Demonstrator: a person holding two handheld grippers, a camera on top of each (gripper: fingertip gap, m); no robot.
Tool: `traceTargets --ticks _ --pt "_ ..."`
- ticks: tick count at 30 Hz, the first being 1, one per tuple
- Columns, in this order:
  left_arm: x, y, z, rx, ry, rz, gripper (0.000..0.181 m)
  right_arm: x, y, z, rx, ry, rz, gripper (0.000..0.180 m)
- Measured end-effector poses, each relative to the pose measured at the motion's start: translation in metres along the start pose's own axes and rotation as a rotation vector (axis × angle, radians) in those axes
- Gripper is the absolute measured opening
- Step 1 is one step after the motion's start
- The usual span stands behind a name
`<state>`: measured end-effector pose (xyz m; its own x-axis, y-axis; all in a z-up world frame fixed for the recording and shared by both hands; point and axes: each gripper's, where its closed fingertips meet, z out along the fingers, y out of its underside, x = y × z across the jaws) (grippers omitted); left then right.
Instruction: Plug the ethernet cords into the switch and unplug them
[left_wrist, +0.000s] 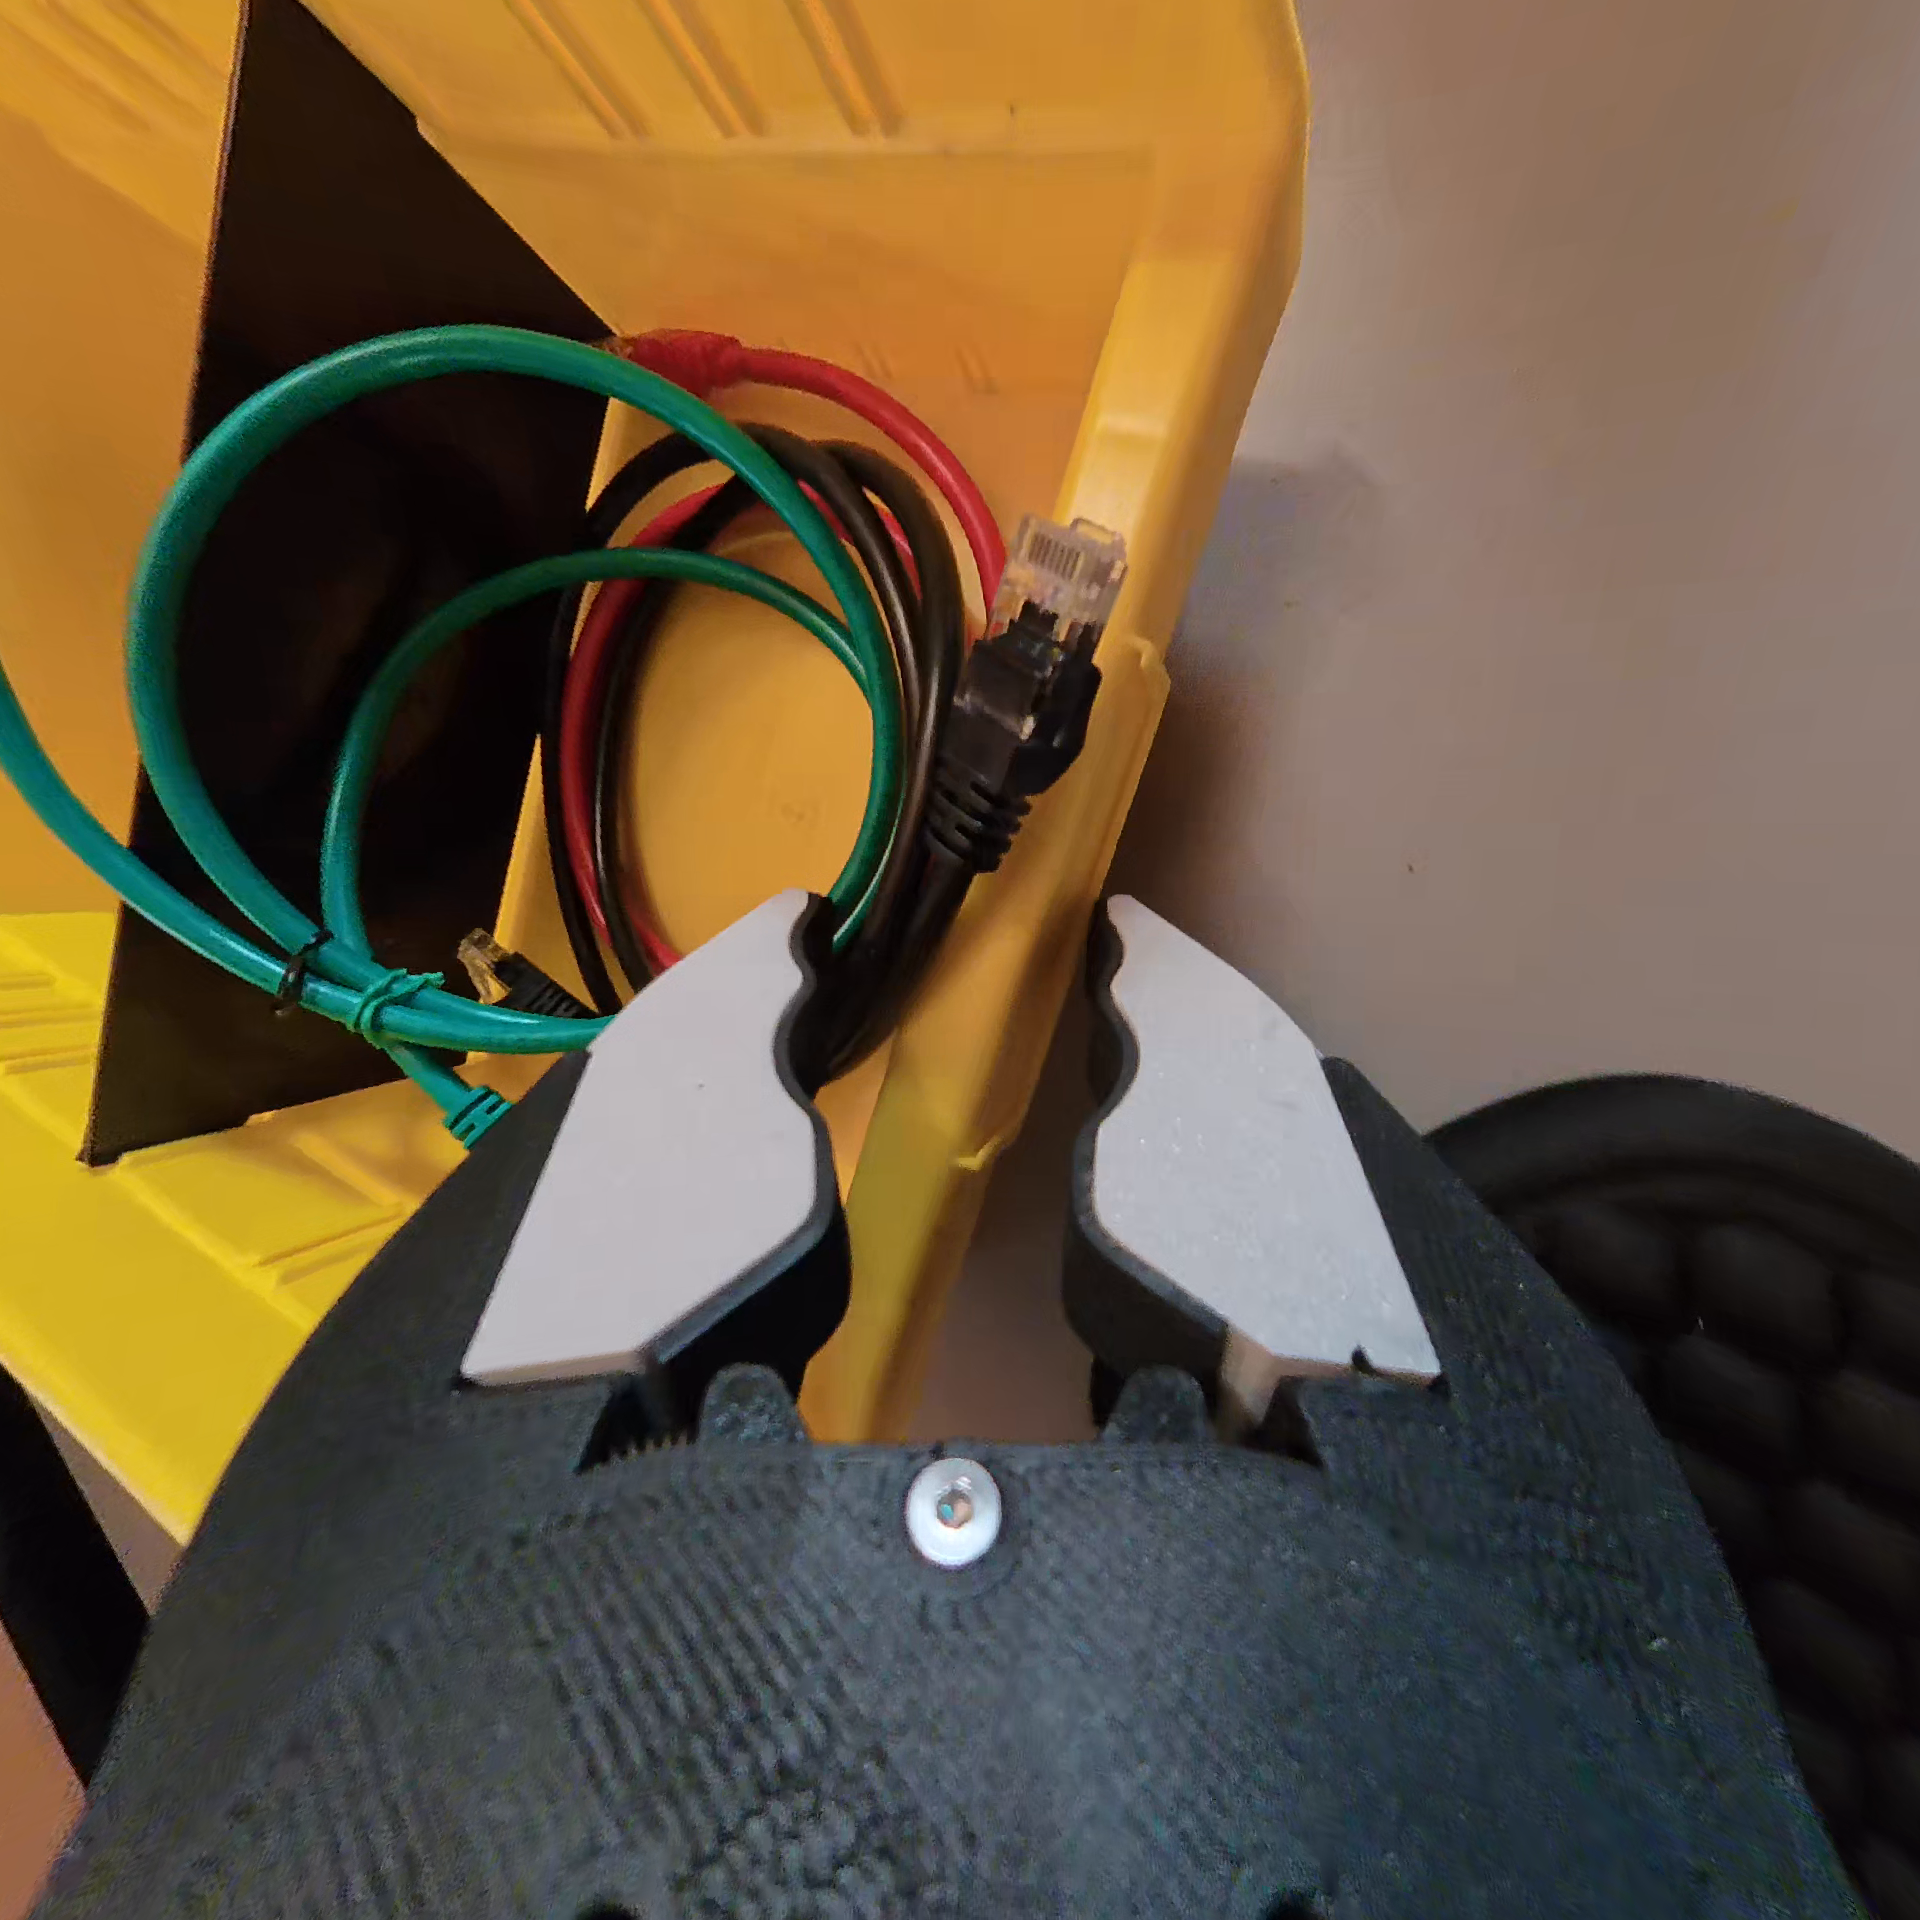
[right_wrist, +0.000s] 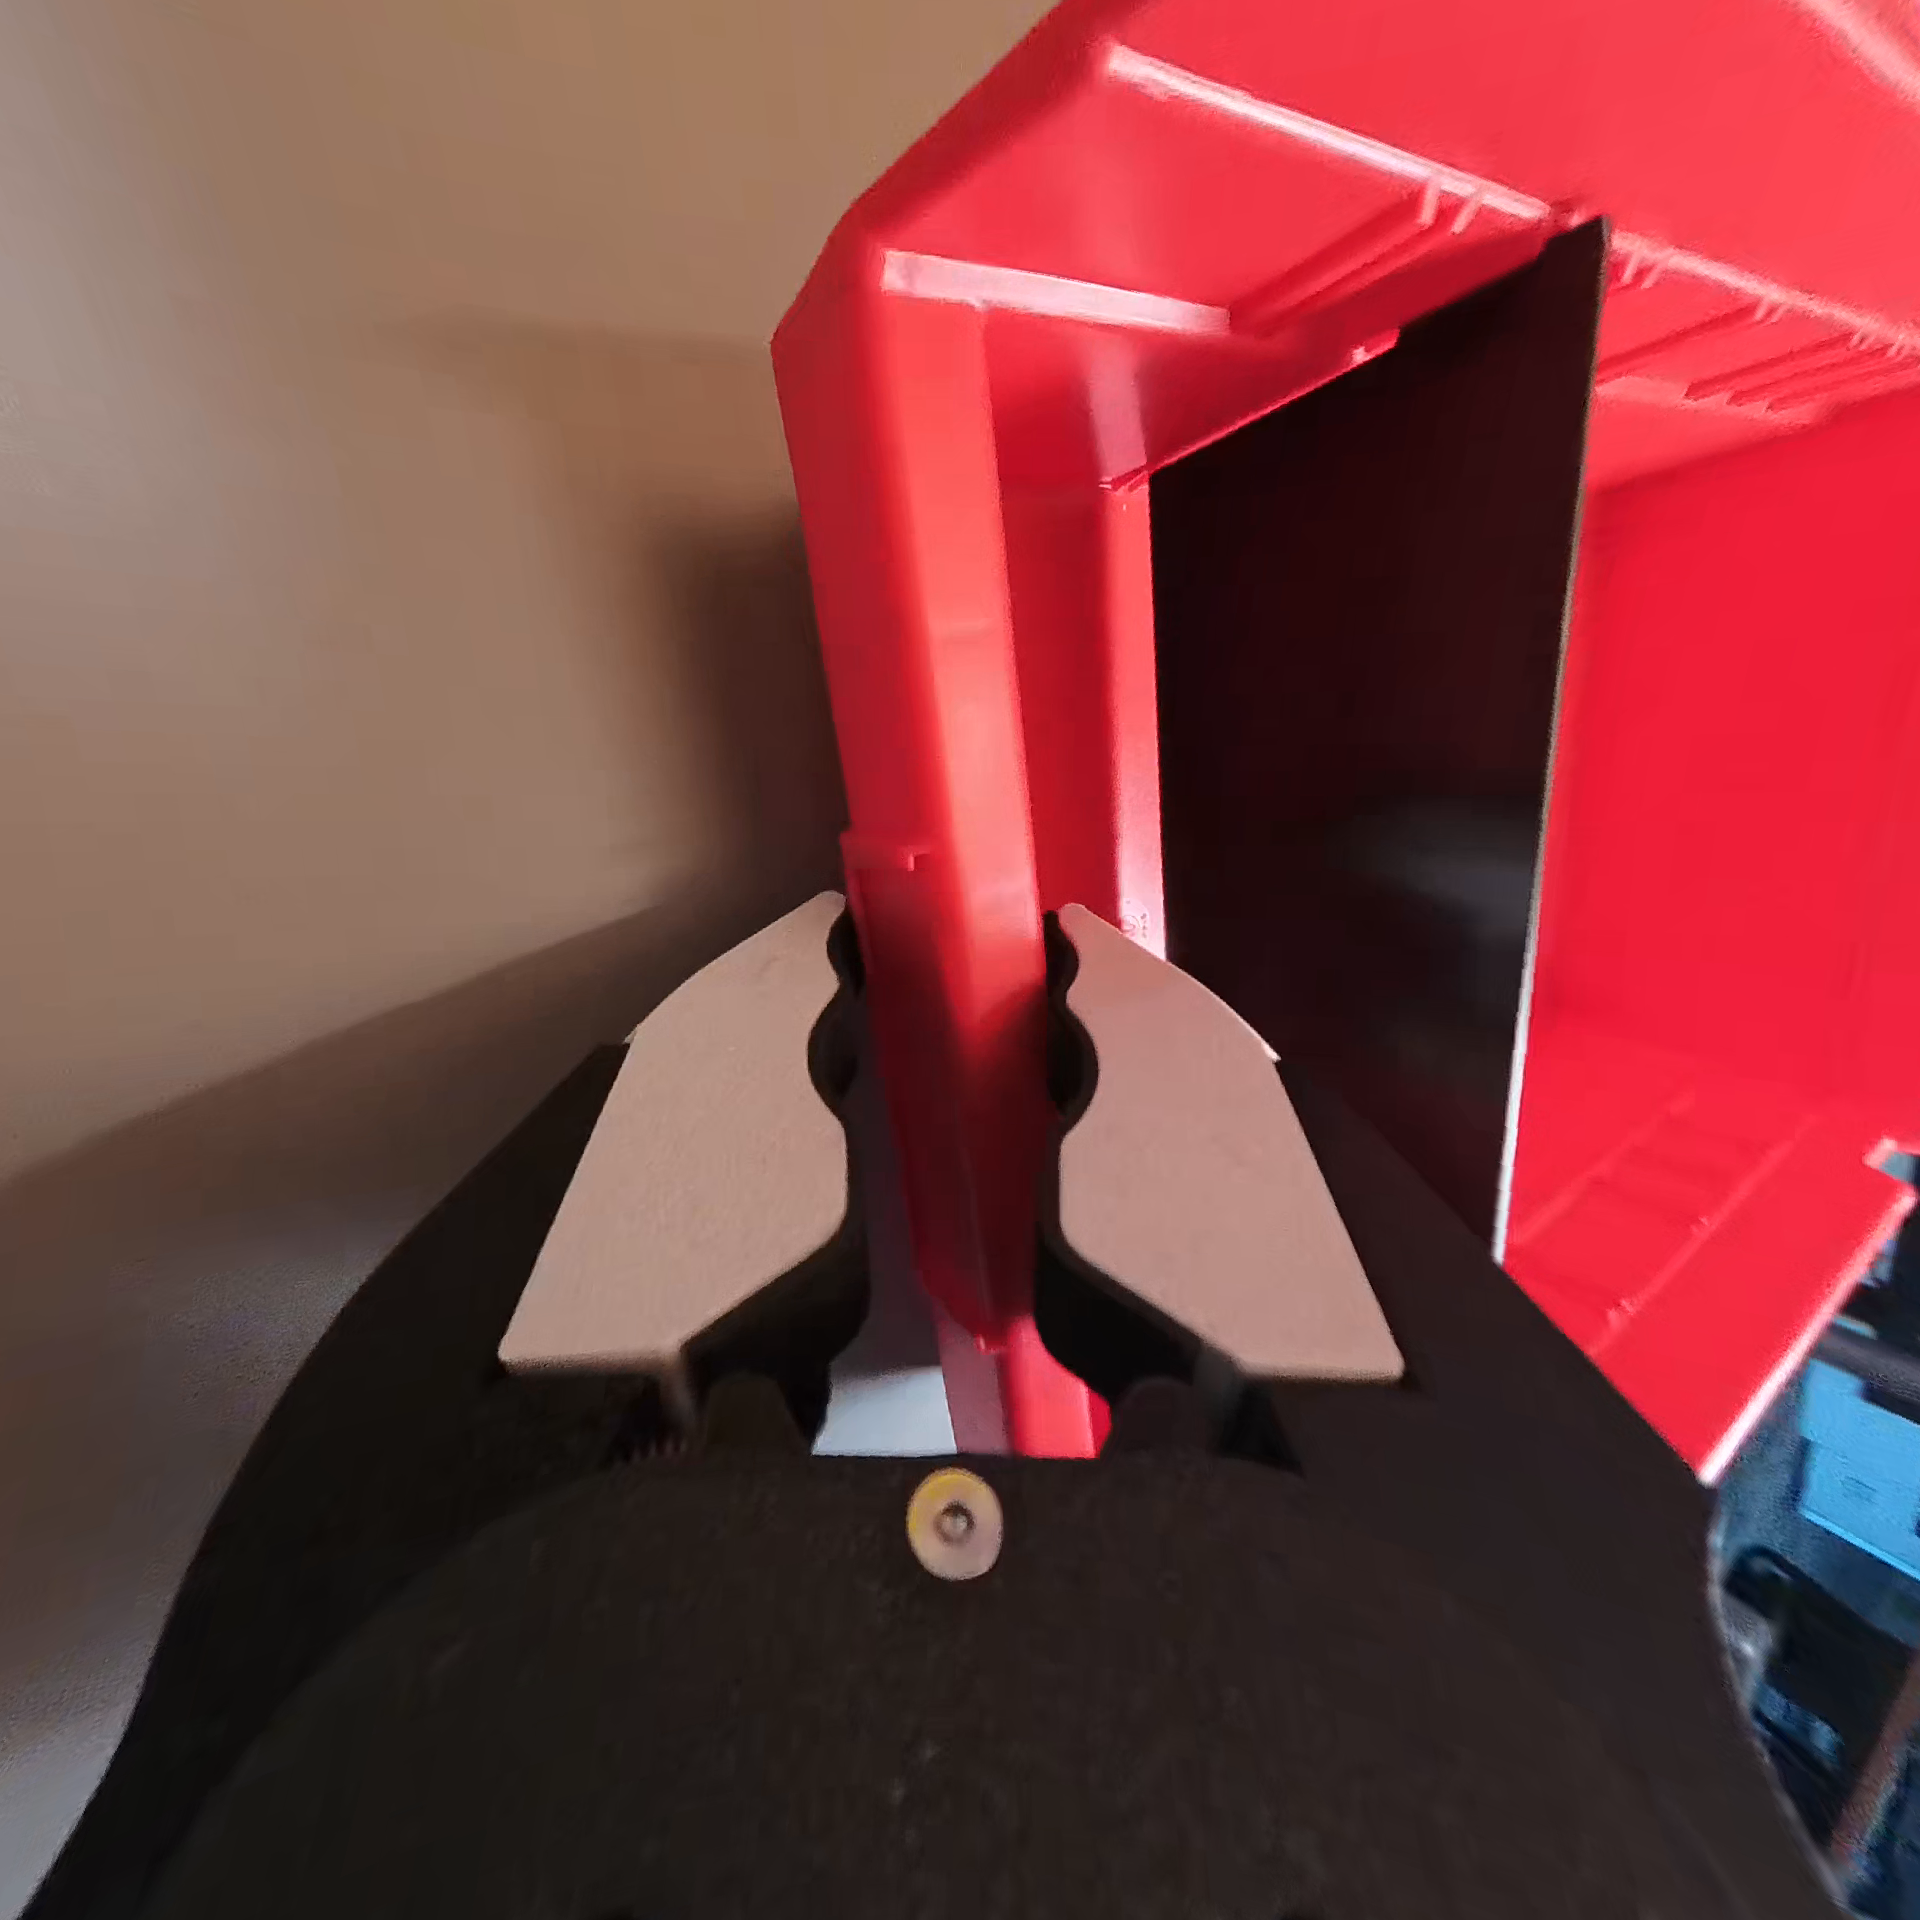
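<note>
A tilted yellow bin (left_wrist: 1153, 416) holds coiled green (left_wrist: 166, 582), red (left_wrist: 894, 405) and black (left_wrist: 935, 623) ethernet cords. One black plug (left_wrist: 1008, 727) with a clear tip rests against the bin's side wall. Another black plug (left_wrist: 509, 977) and a green plug (left_wrist: 468, 1112) lie lower down. My left gripper (left_wrist: 951, 914) is closed around that side wall, with a loop of black cord caught by the inner finger. My right gripper (right_wrist: 951, 914) is shut on the side wall of a red bin (right_wrist: 935, 675). No switch is in view.
A black divider panel stands in the yellow bin (left_wrist: 312, 312) and another in the red bin (right_wrist: 1351, 727). A beige wall (right_wrist: 364, 520) is behind both bins. A dark ribbed object (left_wrist: 1714, 1299) lies right of the yellow bin. Blue items (right_wrist: 1860, 1455) show at the lower right. Tip to tip, the grippers are about 35 centimetres apart.
</note>
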<state>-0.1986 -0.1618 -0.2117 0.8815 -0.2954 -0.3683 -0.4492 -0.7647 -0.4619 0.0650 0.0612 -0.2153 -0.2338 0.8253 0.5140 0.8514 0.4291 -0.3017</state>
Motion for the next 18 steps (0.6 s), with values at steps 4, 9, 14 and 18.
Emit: traceTargets --ticks 4,9,14,18 --pt "-0.011 -0.011 0.011 0.009 -0.012 -0.012 0.047 0.025 0.028 0.004 -0.04 0.036 0.01 0.033" --pt "-0.032 -0.02 0.025 0.019 -0.03 -0.025 0.046 0.05 0.043 0.016 -0.069 0.071 0.063 0.033" --pt "-0.052 -0.017 0.032 -0.004 -0.03 -0.102 0.049 0.068 0.047 0.026 -0.077 0.118 0.136 0.033" --pt "-0.064 -0.049 -0.007 0.174 0.077 -0.276 0.048 0.073 0.04 0.022 0.008 0.147 0.22 0.046"
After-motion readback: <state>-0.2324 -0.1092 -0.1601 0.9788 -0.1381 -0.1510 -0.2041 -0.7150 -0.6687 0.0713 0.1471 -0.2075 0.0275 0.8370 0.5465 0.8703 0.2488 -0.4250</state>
